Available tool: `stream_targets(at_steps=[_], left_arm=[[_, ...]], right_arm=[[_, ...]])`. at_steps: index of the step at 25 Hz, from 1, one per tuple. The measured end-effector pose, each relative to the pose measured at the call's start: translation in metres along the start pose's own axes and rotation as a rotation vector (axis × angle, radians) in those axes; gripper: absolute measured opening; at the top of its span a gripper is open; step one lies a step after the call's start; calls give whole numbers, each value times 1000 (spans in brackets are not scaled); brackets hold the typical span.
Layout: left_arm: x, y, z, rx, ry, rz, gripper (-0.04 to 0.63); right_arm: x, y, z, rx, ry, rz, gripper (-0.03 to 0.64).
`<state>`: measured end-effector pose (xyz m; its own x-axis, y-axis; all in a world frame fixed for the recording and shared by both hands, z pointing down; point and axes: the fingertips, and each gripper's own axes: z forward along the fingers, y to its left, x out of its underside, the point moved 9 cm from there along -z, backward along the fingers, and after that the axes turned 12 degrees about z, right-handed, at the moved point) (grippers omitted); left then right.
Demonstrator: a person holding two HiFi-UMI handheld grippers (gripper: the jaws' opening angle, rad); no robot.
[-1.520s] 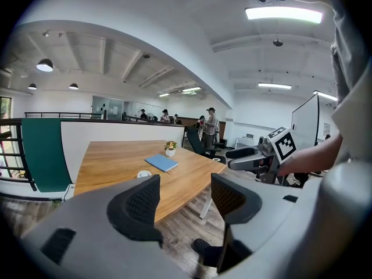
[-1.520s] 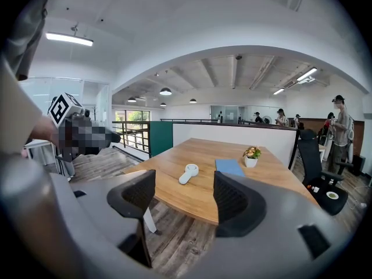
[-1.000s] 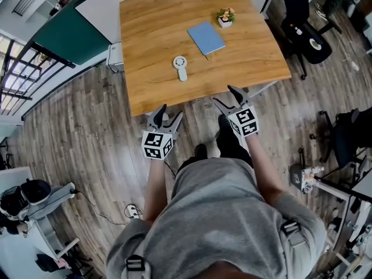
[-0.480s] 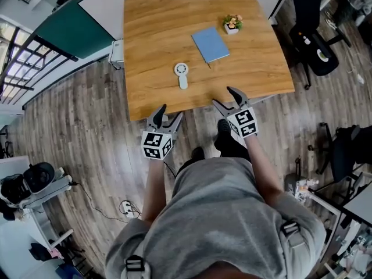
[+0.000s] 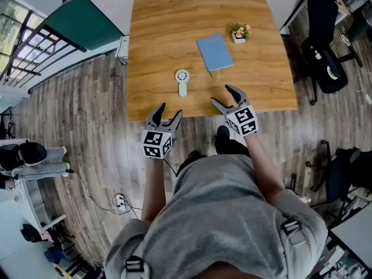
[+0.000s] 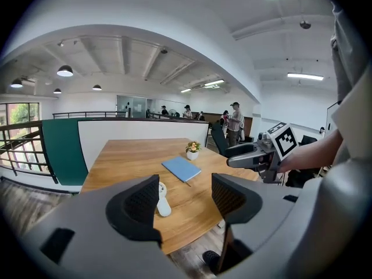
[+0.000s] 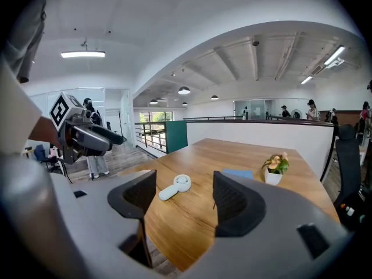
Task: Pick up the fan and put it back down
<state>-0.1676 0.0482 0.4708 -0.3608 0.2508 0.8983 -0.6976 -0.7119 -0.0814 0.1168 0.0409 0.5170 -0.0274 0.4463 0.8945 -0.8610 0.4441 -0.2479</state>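
Observation:
A small white hand-held fan (image 5: 182,81) lies flat on the wooden table (image 5: 168,34), round head away from me, handle toward the near edge. It also shows as the white fan (image 7: 175,186) and the fan (image 6: 163,202), partly behind the left jaw. My left gripper (image 5: 164,115) hovers over the floor just short of the table's near edge, open and empty. My right gripper (image 5: 224,94) hangs over the near edge, right of the fan, also open with nothing between its jaws. Neither touches the fan.
A blue notebook (image 5: 214,52) lies behind and to the right of the fan, with a small potted plant (image 5: 240,33) beyond it. Black office chairs (image 5: 325,45) stand to the table's right. A green partition (image 5: 81,22) runs along the left.
The table has drawn nearer: both grippers have come forward, the right one now over the table's near edge, the left one almost at it. The fan has not moved.

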Motion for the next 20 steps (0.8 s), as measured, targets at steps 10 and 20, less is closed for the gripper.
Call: stream_targets(at_steps=[10, 20], left_arm=[[-10, -26, 26, -101, 27, -60, 290], [-26, -46, 38, -198, 33, -74, 290]], right_arm=[[-10, -52, 20, -117, 34, -1, 279], [-14, -81, 40, -204, 67, -3, 268]])
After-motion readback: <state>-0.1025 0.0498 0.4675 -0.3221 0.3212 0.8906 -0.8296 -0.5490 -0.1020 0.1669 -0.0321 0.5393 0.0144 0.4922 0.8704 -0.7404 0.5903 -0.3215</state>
